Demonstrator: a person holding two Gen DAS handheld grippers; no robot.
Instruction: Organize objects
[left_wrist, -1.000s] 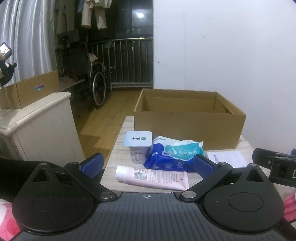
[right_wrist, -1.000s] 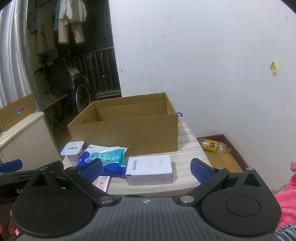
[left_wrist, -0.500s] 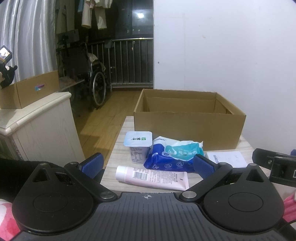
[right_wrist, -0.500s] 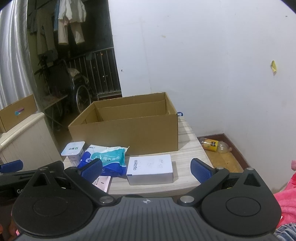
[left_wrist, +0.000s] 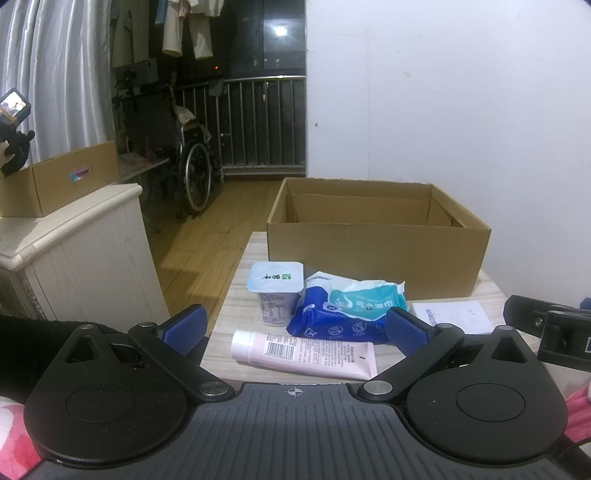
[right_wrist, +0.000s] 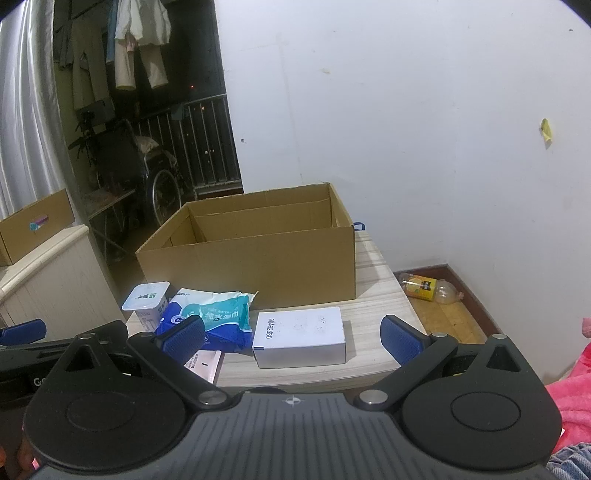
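Task barely begun: cardboard box (left_wrist: 376, 254) on the desk (right_wrist: 373, 266) looks empty, w/ yogurt cup (left_wrist: 275, 291), wipes pack (left_wrist: 347, 314), pink tube (left_wrist: 303, 349) & white box (right_wrist: 301, 336) all in front of it, left claw (left_wrist: 295, 328) & right claw (right_wrist: 293, 338) both spread, holding nothing.

Matt brown cardboard box (right_wrist: 258, 266) on a pale wood-grain surface (right_wrist: 376, 291); glossy plastic wipes pack (left_wrist: 347, 314); smooth pink tube (left_wrist: 303, 350); matt white paper carton (right_wrist: 301, 336); ribbed blue fingers (left_wrist: 406, 332).

A pink tube (left_wrist: 303, 354), lying flat, and a blue wipes pack (left_wrist: 341, 314) are seen between the left fingers (left_wrist: 408, 330); a white box (right_wrist: 300, 336) between the right.
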